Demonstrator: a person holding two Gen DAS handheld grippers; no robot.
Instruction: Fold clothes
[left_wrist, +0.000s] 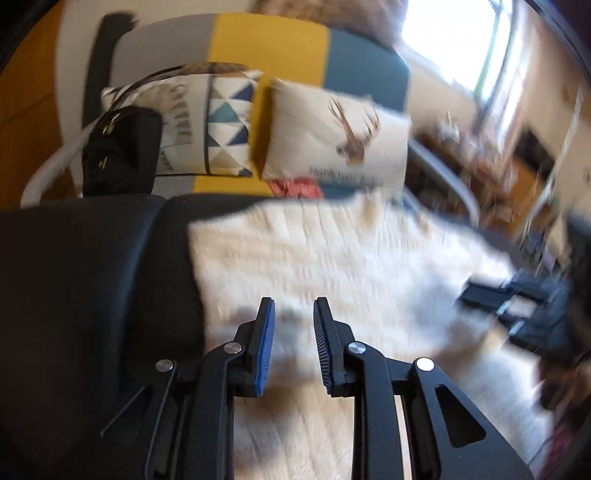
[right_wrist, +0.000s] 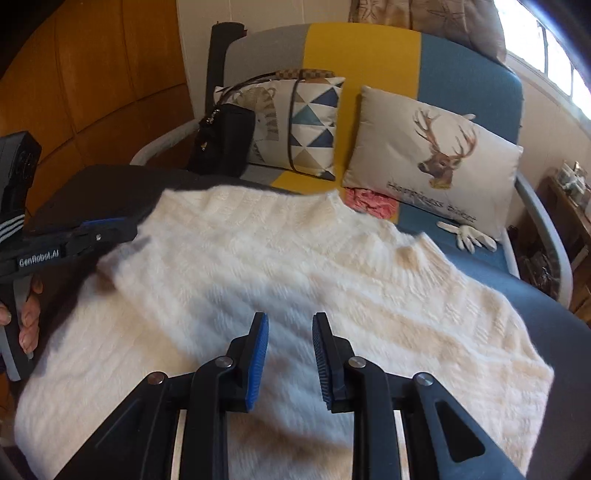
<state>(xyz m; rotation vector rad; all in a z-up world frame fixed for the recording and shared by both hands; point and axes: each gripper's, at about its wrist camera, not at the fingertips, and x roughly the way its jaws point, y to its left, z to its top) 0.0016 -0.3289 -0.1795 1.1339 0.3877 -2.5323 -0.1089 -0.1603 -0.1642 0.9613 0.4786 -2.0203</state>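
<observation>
White knit sweater (right_wrist: 280, 280) lies spread flat on a dark padded surface (right_wrist: 92, 192), in front of a grey/yellow/blue sofa (right_wrist: 369, 48). Deer cushion (right_wrist: 432, 162), triangle-pattern cushion (right_wrist: 295, 125) and black bag (right_wrist: 225, 140) on the sofa; wood panelling (right_wrist: 92, 74) left, bright window (left_wrist: 454, 40) right. Left gripper (left_wrist: 294, 314) jaws apart, empty, over the sweater; right gripper (right_wrist: 290, 328) same. Right view alone shows a white glove (right_wrist: 469, 234) on the seat, a pink cloth (right_wrist: 369, 201) clearly, and the hand (right_wrist: 27, 317) holding the left gripper. Left view is motion-blurred
</observation>
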